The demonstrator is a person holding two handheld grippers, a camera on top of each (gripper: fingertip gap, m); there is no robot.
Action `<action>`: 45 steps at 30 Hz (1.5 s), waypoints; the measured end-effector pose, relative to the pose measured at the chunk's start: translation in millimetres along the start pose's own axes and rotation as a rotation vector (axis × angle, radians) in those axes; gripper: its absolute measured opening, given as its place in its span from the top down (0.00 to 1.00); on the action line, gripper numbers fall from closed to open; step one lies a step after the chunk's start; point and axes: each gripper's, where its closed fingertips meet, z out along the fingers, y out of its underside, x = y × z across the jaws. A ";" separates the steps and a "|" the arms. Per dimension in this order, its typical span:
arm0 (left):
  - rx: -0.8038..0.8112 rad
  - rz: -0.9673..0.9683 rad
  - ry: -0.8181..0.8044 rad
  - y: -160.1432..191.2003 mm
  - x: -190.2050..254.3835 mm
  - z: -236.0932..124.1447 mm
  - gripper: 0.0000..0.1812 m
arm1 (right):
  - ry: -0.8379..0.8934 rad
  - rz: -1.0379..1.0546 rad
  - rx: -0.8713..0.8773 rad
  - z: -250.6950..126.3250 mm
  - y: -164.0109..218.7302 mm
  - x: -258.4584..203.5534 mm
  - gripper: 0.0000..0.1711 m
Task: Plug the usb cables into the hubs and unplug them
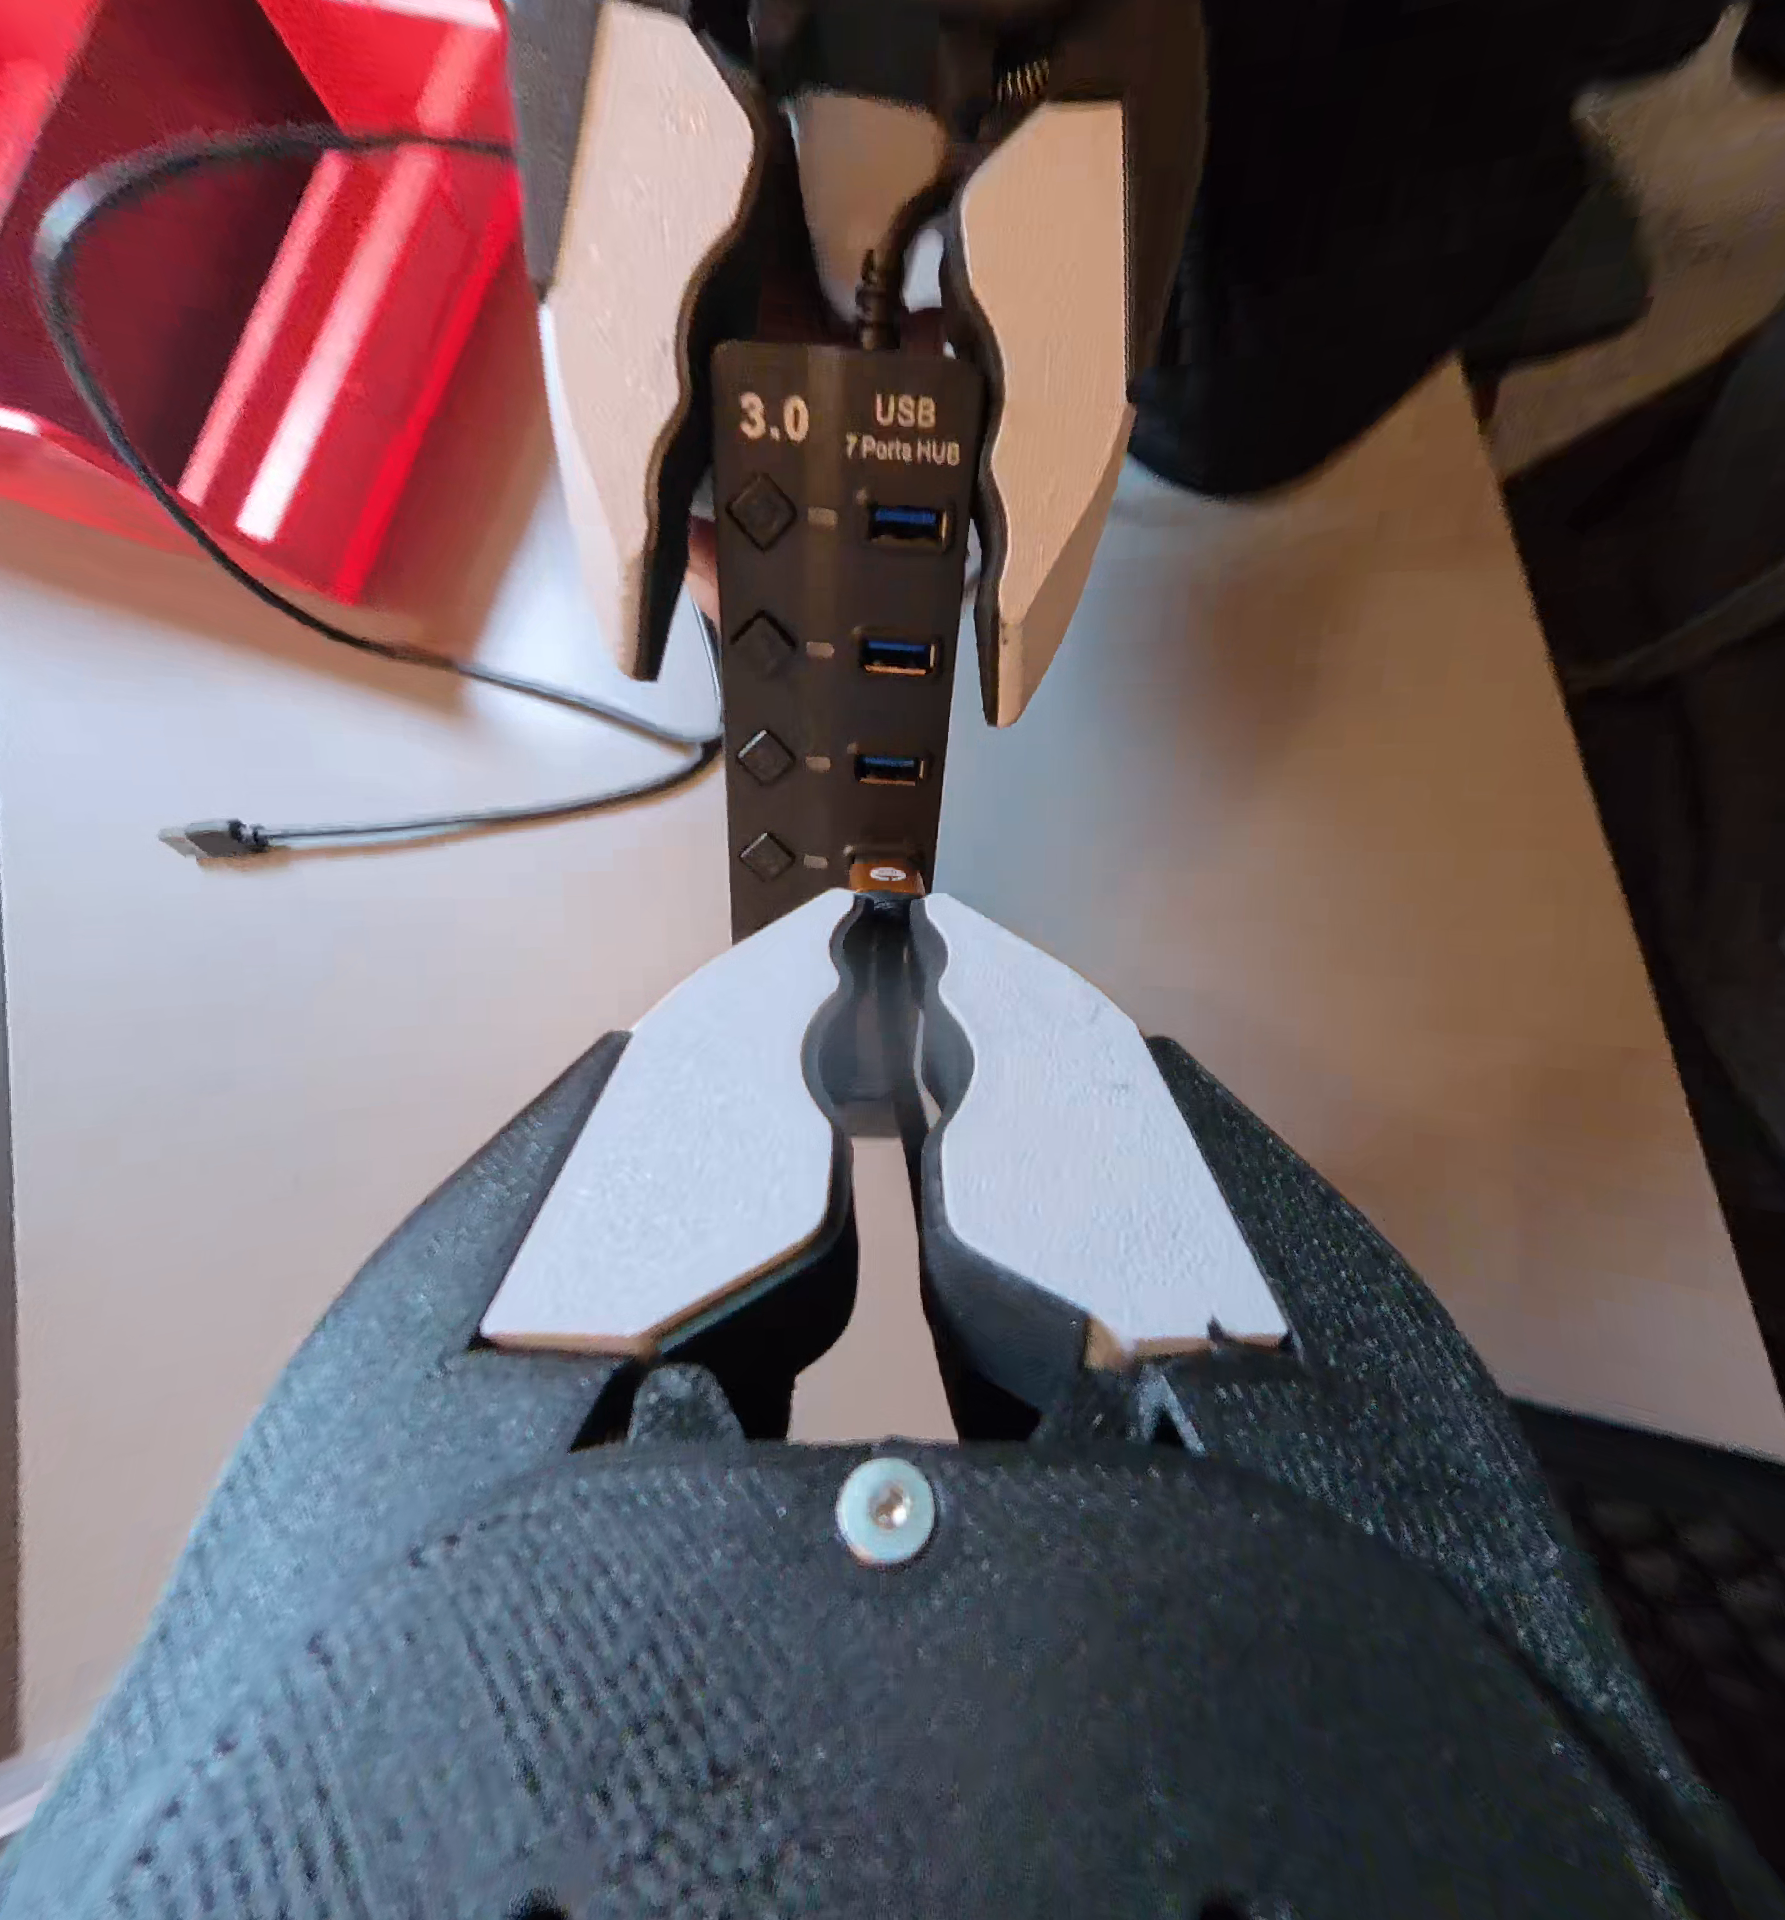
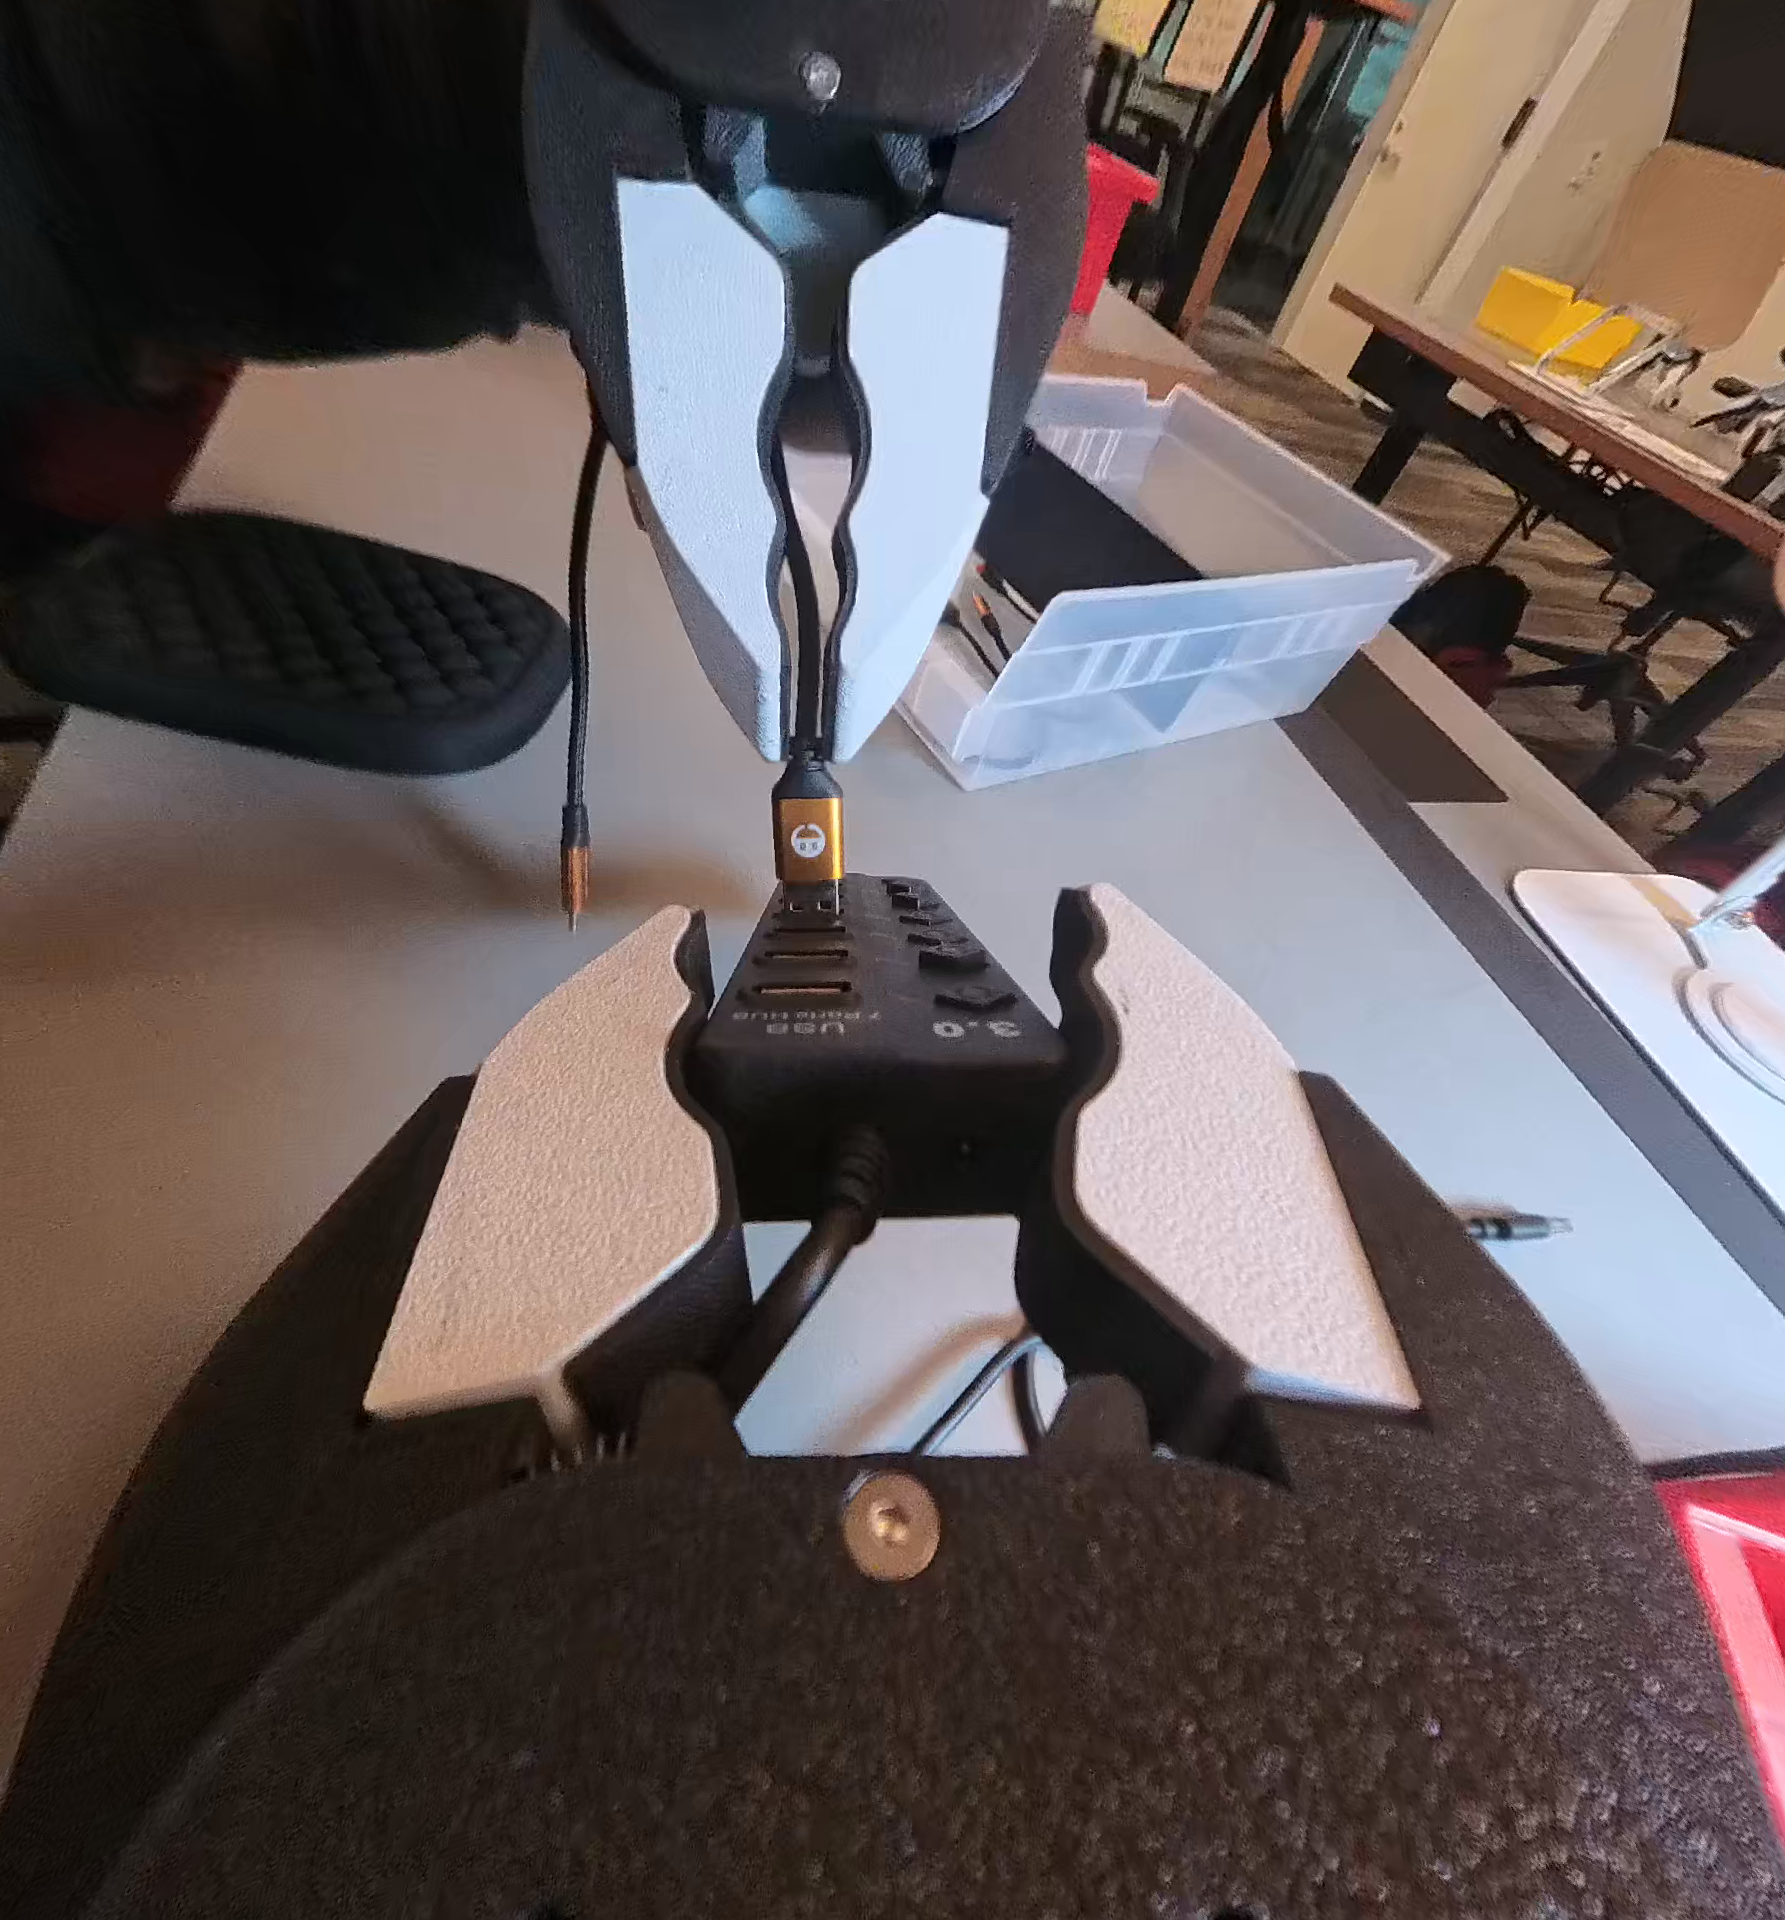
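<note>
On the pale counter (image 2: 244, 1039), right tongs (image 2: 883, 971) clamp the black hub (image 2: 867, 1039); left tongs (image 2: 810, 743) pinch the orange-plugged cable (image 2: 808, 836), seemingly seated in its end port. Clear tray (image 2: 1231, 582), red bin (image 1: 244, 312) nearby.

hub (image 1: 846, 623) black | plug (image 2: 808, 840) orange | bin (image 1: 244, 312) red
</note>
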 end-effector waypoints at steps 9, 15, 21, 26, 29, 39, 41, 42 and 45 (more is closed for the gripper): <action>0.093 -0.068 -0.062 -1.6 7.9 8.1 0.87 | -0.039 0.037 0.070 -2.6 -15.7 -5.0 0.63; 0.085 -0.096 -0.138 12.0 2.4 8.6 0.78 | -0.057 0.052 0.063 -2.6 -10.5 -6.4 0.63; -0.013 -0.040 -0.144 21.4 10.1 27.6 0.57 | -0.118 -0.009 0.062 1.8 -16.7 -19.4 0.63; -0.086 0.000 -0.141 25.4 9.3 40.5 0.70 | -0.140 -0.022 0.045 2.1 -15.1 -21.5 0.63; -0.129 -0.084 -0.109 31.2 3.2 39.6 0.70 | -0.006 0.005 -0.073 -3.4 -3.2 7.2 0.55; 0.004 -0.356 -0.118 30.3 -41.7 9.5 0.70 | -0.068 0.125 0.002 -40.7 -54.2 -39.3 0.60; 0.031 -0.346 -0.112 21.3 -41.3 7.0 0.70 | -0.058 0.274 -0.003 2.6 -22.6 -43.7 0.57; 0.039 -0.338 -0.107 17.2 -39.6 6.8 0.70 | -0.018 0.337 0.028 18.3 -10.0 -37.3 0.54; 0.054 -0.314 -0.091 8.3 -31.8 6.6 0.70 | 0.050 0.400 0.131 35.7 0.7 -15.8 0.50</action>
